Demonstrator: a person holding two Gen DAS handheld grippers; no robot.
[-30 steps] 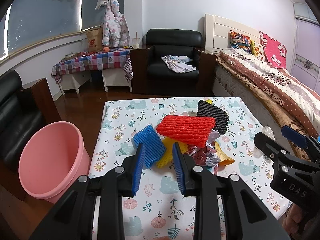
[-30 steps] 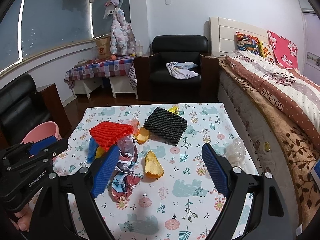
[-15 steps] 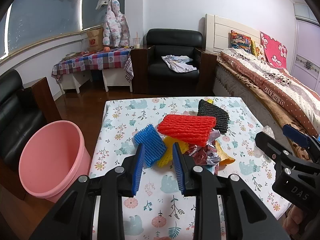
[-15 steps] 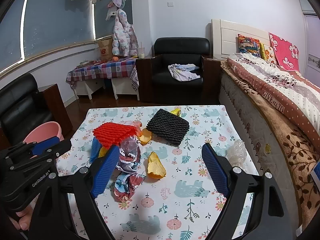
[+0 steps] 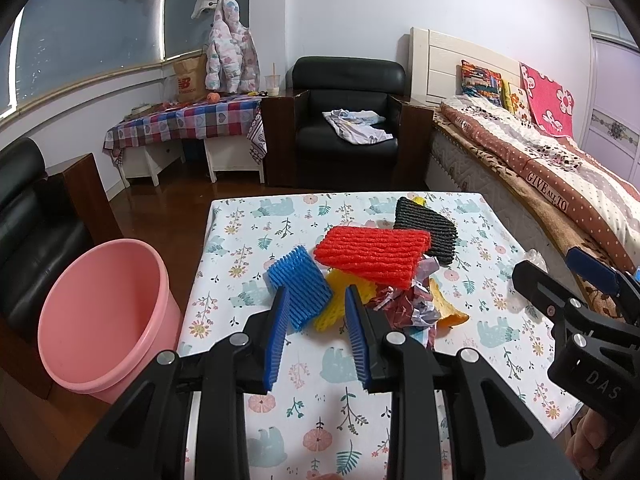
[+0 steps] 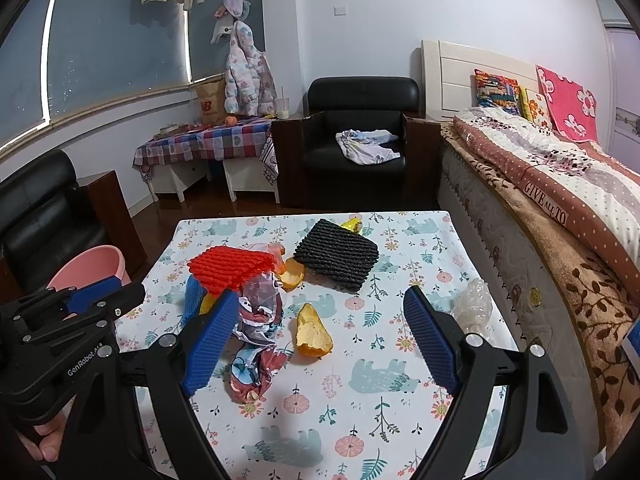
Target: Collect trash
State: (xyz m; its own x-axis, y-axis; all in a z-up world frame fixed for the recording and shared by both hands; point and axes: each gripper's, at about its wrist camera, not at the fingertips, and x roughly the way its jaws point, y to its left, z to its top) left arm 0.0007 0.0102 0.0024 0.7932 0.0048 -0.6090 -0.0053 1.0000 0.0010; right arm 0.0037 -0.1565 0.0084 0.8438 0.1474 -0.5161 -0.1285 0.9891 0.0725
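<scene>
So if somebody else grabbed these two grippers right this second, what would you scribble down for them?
Left gripper: part open, holding nothing, above the near side of the table, aimed at the blue foam net.
Right gripper: wide open, holding nothing, above the orange peel.
Trash, all on the table: red foam net, blue and yellow foam nets, black foam net, crumpled wrappers, more peel, a clear plastic wad near the bed-side edge.
Pink bucket: on the floor left of the table, looks empty.
Done: nothing collected yet. Left: everything.
</scene>
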